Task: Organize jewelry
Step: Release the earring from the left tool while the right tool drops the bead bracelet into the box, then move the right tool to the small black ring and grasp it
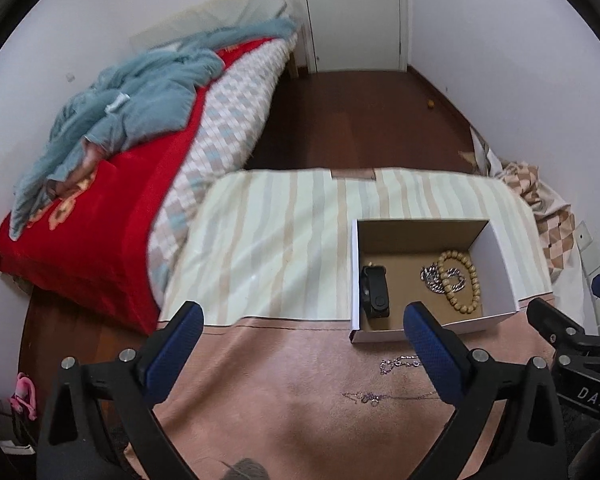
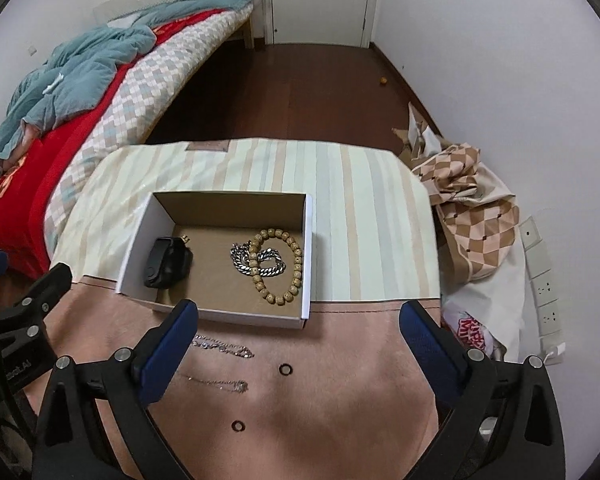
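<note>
both grippers, left gripper and right gripper, hang wide apart, holding nothing, above the pink cloth. roughly half done, i judge: the black band, silver chain and bead bracelet lie in the open box; two thin necklaces and two small rings lie outside it, just before its near wall. both necklaces stretch crosswise, roughly parallel to that wall.
</note>
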{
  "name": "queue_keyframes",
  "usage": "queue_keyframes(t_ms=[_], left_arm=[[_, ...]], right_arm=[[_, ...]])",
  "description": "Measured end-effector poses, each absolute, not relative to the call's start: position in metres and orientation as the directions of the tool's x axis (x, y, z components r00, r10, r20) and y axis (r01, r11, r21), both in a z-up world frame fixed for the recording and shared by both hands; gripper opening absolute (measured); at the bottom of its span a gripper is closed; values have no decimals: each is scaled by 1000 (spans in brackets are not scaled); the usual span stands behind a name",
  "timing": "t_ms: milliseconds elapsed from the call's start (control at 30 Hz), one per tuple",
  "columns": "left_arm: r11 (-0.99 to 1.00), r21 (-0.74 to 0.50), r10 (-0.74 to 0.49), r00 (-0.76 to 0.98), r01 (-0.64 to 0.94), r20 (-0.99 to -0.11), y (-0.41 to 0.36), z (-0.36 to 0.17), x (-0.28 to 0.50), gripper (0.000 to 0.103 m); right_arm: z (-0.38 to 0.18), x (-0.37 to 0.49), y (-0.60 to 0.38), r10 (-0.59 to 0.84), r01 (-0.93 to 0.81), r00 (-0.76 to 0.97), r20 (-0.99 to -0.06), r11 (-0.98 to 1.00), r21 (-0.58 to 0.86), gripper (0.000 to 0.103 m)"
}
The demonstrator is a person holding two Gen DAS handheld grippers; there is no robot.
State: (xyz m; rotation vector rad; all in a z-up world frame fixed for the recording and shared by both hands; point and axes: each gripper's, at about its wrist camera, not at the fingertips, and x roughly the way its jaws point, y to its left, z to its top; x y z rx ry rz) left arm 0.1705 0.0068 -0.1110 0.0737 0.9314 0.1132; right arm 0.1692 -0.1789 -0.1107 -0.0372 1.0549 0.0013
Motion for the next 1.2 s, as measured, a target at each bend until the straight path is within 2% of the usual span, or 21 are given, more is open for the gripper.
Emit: queue_keyframes(t_ms=[300, 600, 733, 900, 933, 967, 1000, 1067, 1200], left_arm=[[994, 86, 107, 648, -63, -754, 6, -77, 131, 102], [994, 82, 109, 678, -72, -727, 9, -66, 104, 102], [992, 87, 125, 658, -91, -743, 13, -84, 94, 102], [983, 133, 180, 574, -123, -799, 22, -138, 91, 102], [982, 139, 187, 557, -128, -809, 24, -147, 91, 102], [979, 151, 201, 526, -137, -827, 27, -164, 92, 102], [977, 160, 210, 503, -143, -839, 30, -175, 93, 102], [973, 173, 224, 463, -150, -858, 35, -194, 94, 102], [968, 189, 241, 408, -162, -881, 47, -220, 97, 102]], right_arm=[[-66, 123, -172, -13, -19, 578, -816, 999, -29, 102], [-42, 88, -172, -22, -4, 633, -774, 1000, -31, 102], [-54, 75, -181, 7, 4, 619, -785, 1000, 12, 102], [-116, 66, -191, 36, 22, 541, -840, 998, 56, 101], [-132, 64, -192, 55, 20, 526, -848, 997, 77, 99], [-148, 63, -192, 82, 13, 509, -857, 995, 103, 89], [-161, 62, -191, 98, 10, 489, -867, 993, 118, 73], [-191, 61, -185, 136, -1, 444, -886, 989, 151, 63], [-223, 62, -169, 153, -27, 426, -892, 987, 156, 63]])
